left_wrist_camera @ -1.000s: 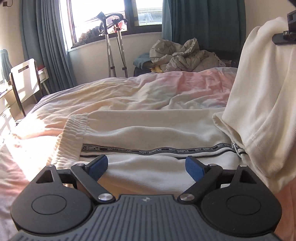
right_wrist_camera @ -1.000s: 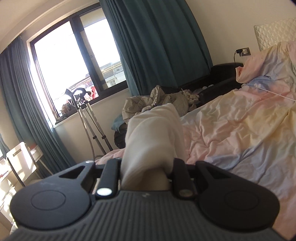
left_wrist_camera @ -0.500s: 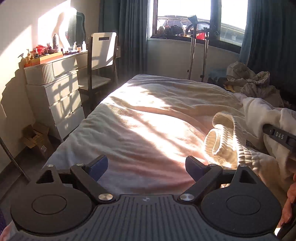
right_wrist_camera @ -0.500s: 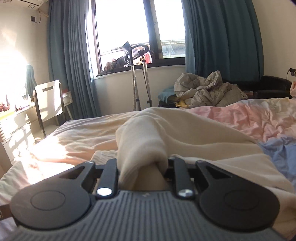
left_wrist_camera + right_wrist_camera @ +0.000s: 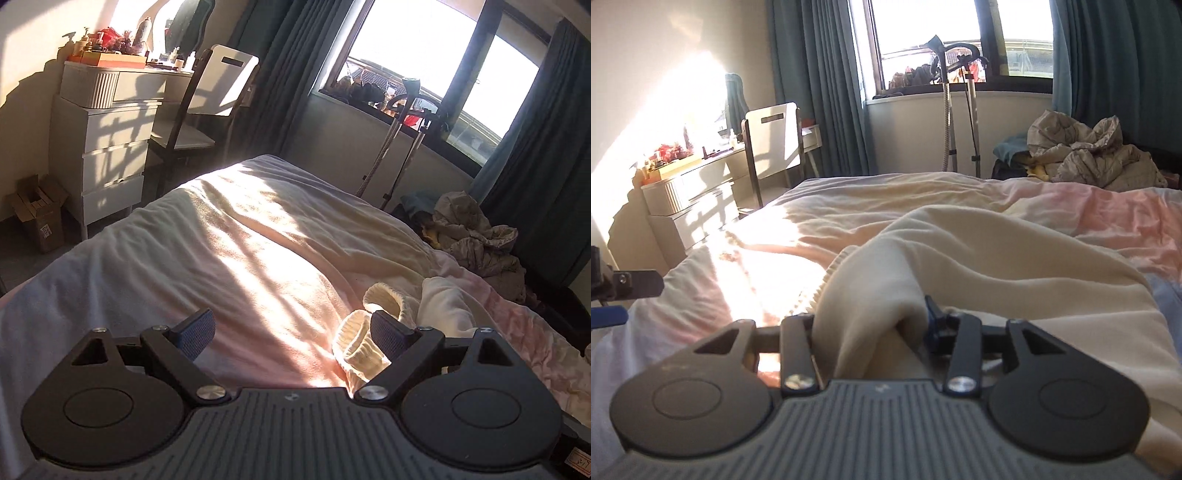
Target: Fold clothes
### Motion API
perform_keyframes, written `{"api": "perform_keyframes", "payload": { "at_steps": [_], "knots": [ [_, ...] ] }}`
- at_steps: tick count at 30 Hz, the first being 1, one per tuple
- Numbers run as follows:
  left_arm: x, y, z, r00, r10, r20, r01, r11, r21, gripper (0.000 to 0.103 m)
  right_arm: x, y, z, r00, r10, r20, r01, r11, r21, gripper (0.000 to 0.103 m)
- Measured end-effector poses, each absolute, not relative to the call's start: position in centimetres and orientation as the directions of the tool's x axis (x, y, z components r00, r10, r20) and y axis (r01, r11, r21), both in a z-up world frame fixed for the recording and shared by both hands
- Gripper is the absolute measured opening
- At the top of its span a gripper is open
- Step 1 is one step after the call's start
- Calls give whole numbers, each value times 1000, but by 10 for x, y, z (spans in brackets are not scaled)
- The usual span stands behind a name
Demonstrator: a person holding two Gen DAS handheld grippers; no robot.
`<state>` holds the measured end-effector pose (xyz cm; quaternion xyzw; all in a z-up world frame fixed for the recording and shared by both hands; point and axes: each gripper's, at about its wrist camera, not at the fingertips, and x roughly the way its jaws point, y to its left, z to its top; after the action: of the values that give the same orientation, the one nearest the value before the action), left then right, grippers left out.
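Left gripper (image 5: 291, 334) hangs spread wide above the sunlit bed (image 5: 229, 258), nothing between its blue pads; the cream trousers (image 5: 373, 332) lie bunched just beside its right finger, ribbed waistband showing. Over to the right wrist: right gripper (image 5: 870, 325) is pinching a thick fold of the cream trousers (image 5: 979, 251), which drape across the bed (image 5: 1108, 206). No readable writing.

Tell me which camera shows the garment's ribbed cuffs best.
Left wrist view: both ribbed cuffs lie sunlit beside the open left gripper. The right wrist view shows only a sliver of ribbing beside the cream garment its fingers clamp.
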<state>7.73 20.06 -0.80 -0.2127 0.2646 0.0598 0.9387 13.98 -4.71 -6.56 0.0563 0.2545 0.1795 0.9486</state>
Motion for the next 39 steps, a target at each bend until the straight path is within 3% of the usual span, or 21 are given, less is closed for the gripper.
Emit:
{"api": "perform_keyframes", "payload": {
  "at_steps": [2,4,7,12,15,18,19,21,22,25,30,33,39],
  "knots": [
    [81,185,-10,857,-62,-512,-180,894,-409,93,123,-75,-52,769,461,-444,-370,886,278,64],
    [85,169,-13,857,-111,-503,-138,891,-433,93,105,-106,-38,744,527,-411,-407,845,347,70],
    [92,146,-20,851,-160,-500,-89,894,-438,93,88,-152,-28,791,463,-399,-327,872,364,70],
    [110,124,-31,819,-281,-500,-1,871,-491,93,94,-198,-47,856,239,-458,-99,946,307,69],
    [126,103,-34,804,-263,-534,35,916,-400,93,104,-209,-60,861,174,-478,-15,948,317,69],
    [138,93,-45,800,-289,-526,72,916,-394,93,109,-219,-78,868,106,-484,60,947,315,68],
    [141,89,-49,801,-286,-525,82,923,-377,90,110,-222,-86,865,75,-496,95,946,309,68],
    [142,80,-58,822,-244,-515,95,950,-298,74,117,-230,-104,851,75,-520,133,927,351,69],
    [143,78,-60,829,-238,-506,96,952,-291,49,121,-234,-111,846,92,-524,141,911,387,70],
    [143,79,-66,849,-236,-472,97,949,-301,29,131,-241,-120,849,153,-506,140,858,494,75],
    [127,103,-55,875,-280,-394,75,884,-461,21,139,-237,-123,841,177,-511,123,858,499,79],
    [113,107,-43,889,-254,-381,69,897,-437,21,142,-231,-124,831,180,-526,110,874,474,76],
    [124,121,-80,861,-208,-464,-29,890,-454,25,148,-219,-127,811,184,-555,84,903,422,79]
  ]
}}
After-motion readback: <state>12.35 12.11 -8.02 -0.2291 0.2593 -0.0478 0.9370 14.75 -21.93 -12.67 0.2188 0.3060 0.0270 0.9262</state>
